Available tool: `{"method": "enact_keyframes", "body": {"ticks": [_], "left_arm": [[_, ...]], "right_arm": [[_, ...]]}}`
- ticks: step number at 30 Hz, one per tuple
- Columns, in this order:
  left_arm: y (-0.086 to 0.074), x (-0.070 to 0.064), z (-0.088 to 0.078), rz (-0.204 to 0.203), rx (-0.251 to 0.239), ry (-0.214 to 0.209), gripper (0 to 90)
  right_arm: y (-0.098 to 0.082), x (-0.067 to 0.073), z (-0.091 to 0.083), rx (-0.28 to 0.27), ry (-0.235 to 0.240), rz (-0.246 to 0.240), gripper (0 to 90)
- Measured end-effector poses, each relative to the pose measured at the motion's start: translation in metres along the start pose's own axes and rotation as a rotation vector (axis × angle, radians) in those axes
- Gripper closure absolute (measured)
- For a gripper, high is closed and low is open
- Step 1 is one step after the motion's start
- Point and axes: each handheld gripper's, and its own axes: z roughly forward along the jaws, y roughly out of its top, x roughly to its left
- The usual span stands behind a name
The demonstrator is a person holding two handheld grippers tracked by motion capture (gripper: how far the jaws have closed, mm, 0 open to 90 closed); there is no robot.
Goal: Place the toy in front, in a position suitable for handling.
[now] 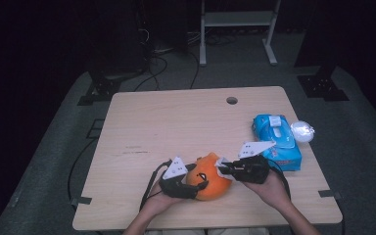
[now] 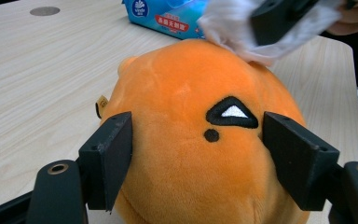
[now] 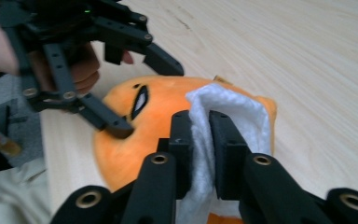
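A: What were the left tongs (image 1: pixel 194 183) doing?

B: They stood fairly wide and clamped an orange plush toy (image 2: pixel 200 140), one jaw on each flank just below its stitched black eye (image 2: pixel 232 113). The pile dented a little under the pads, so it read as a real grip, not a mere bracket.

A: And the right tongs (image 3: pixel 200 140)?

B: Narrow, pinched on a white wipe (image 3: pixel 223 112). The folded sheet ran up between the jaws and draped over the crown of the toy. In the high view those tongs (image 1: pixel 221 168) came in from the toy's right side, with the wipe touching its top.

A: Where did the toy sit?

B: On the table (image 1: pixel 176 117), near the front edge, between the person's two hands. A blue wipes pack (image 1: pixel 276 142) lay to its right, and a crumpled white ball (image 1: pixel 302 130) lay just beyond the pack.

A: How would the toy handle, in your view?

B: Light and very soft, I judged. It would squash and roll under any rubbing, so the wide hold low on its sides looked like the right place to steady it. The fabric seemed grippy rather than slick, and nothing about it looked breakable.

A: The wipe?

B: Limp and thin. It likely needed a firm pinch near the fold, or it would slide out during wiping.
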Motion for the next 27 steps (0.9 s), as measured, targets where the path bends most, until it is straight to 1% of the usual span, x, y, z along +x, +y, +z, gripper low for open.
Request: {"method": "enact_keyframes", "body": {"ticks": [1,2,3,4,5,7,8,12,13,15,16,17,18,19,20,21,22,24,27], "left_arm": [[0.000,0.000,0.000,0.002,0.001,-0.001,26.8],[0.000,-0.001,0.000,0.008,0.006,0.000,26.8],[0.001,-0.001,0.000,0.010,0.008,0.000,26.8],[0.001,-0.002,0.000,0.012,0.007,0.001,26.8],[0.001,-0.003,0.001,0.020,0.011,-0.001,26.9],[0.001,-0.003,0.001,0.025,0.012,-0.005,26.9],[0.001,-0.004,0.002,0.025,0.012,-0.006,26.8],[0.003,-0.004,0.001,0.034,0.021,-0.010,26.8],[0.004,-0.004,0.000,0.032,0.025,-0.012,26.5],[0.008,-0.005,-0.003,0.023,0.039,-0.010,23.6],[0.011,-0.006,-0.004,0.014,0.049,-0.008,18.9],[0.012,-0.007,-0.005,0.005,0.054,-0.006,18.9],[0.012,-0.009,-0.006,0.004,0.055,-0.009,18.1],[0.012,-0.010,-0.005,0.010,0.059,-0.013,16.8],[0.010,-0.011,-0.004,0.019,0.062,-0.013,16.7],[0.009,-0.011,-0.004,0.023,0.066,-0.012,16.8],[0.008,-0.011,-0.003,0.020,0.063,-0.015,17.1],[0.007,-0.010,-0.003,0.043,0.067,0.003,21.1],[0.005,-0.009,-0.003,0.059,0.072,0.032,26.2]], "right_arm": [[-0.001,-0.003,0.004,-0.004,-0.015,-0.017,72.0],[-0.001,-0.003,0.004,-0.004,-0.015,-0.017,72.0],[-0.005,-0.007,0.006,-0.021,-0.007,0.004,70.9],[-0.005,-0.007,0.006,-0.021,-0.007,0.004,70.9],[-0.011,-0.010,0.006,-0.045,-0.003,0.017,66.3],[-0.014,-0.011,0.005,-0.056,-0.008,0.021,65.8],[-0.018,-0.013,0.004,-0.073,0.000,0.025,65.0],[-0.027,-0.018,0.003,-0.090,0.020,0.051,62.9],[-0.030,-0.019,0.005,-0.098,0.026,0.064,62.9],[-0.035,-0.019,0.009,-0.104,0.035,0.074,62.8],[-0.039,-0.018,0.012,-0.113,0.032,0.088,63.4],[-0.039,-0.018,0.012,-0.113,0.032,0.088,63.4],[-0.040,-0.017,0.012,-0.106,0.018,0.087,64.1],[-0.041,-0.016,0.012,-0.102,0.004,0.078,65.3],[-0.041,-0.016,0.012,-0.096,0.001,0.083,67.7],[-0.041,-0.016,0.011,-0.092,0.007,0.099,72.0],[-0.042,-0.016,0.010,-0.092,0.007,0.104,74.9],[-0.043,-0.016,0.009,-0.095,0.010,0.122,78.3],[-0.042,-0.014,0.006,-0.109,0.012,0.132,80.2]]}}
